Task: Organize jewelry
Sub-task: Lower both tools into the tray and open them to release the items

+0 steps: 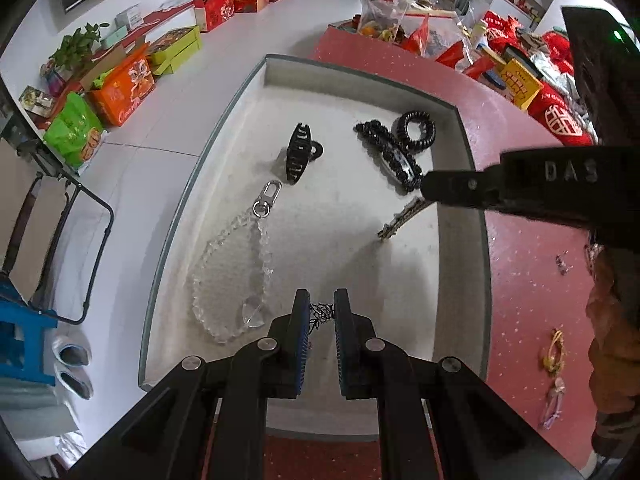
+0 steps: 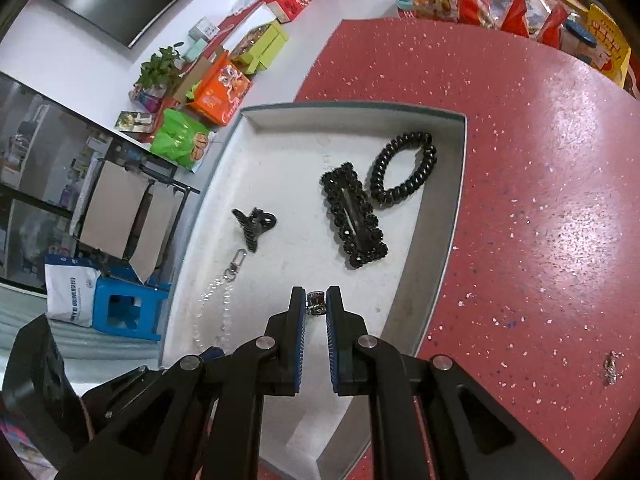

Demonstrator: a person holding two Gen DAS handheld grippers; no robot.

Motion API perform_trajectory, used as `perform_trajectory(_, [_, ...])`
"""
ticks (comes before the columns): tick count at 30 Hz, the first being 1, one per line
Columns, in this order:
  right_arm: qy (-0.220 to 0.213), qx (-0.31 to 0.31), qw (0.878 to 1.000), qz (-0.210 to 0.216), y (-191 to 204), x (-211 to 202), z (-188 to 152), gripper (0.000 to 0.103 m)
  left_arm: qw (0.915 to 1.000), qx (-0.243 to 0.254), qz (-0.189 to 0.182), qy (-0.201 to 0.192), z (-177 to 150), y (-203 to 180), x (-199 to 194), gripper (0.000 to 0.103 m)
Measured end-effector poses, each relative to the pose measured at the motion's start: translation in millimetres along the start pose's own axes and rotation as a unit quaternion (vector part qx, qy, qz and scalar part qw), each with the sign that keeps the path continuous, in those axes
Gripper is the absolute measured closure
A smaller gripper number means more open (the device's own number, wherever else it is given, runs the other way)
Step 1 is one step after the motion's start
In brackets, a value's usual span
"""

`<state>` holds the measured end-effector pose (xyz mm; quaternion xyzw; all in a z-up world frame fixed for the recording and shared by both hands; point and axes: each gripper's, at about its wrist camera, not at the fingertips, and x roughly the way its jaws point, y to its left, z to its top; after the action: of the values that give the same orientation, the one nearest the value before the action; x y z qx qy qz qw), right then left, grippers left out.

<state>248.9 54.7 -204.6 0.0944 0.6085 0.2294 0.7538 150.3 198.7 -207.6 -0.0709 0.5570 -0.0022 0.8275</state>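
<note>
Four pieces lie in the tray [image 1: 360, 76]. A dark chain is pinched by the left gripper [image 1: 322, 312], a metallic clip by the right gripper [image 2: 316, 306]; trinkets [image 1: 554, 354] remain on the table.

Matt white tray [image 2: 448, 216]; glossy speckled red table [image 2: 540, 200]; clear glass-like bead chain [image 1: 224, 276] with shiny metal clasp [image 1: 269, 198]; glossy black plastic claw clip [image 1: 298, 156], coil tie [image 2: 404, 168]
</note>
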Motion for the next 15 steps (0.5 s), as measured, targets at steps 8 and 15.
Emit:
perform_trajectory(8, [0.015,0.035,0.999,0.002,-17,15,7,0.089,0.9993,0.014,0.034,0.009,-4,-7,9,0.090])
perform_trajectory(15, [0.029,0.045,0.999,0.000,-22,30,6,0.088,0.9982,0.012,0.054,0.024,-5,-3,17,0.090])
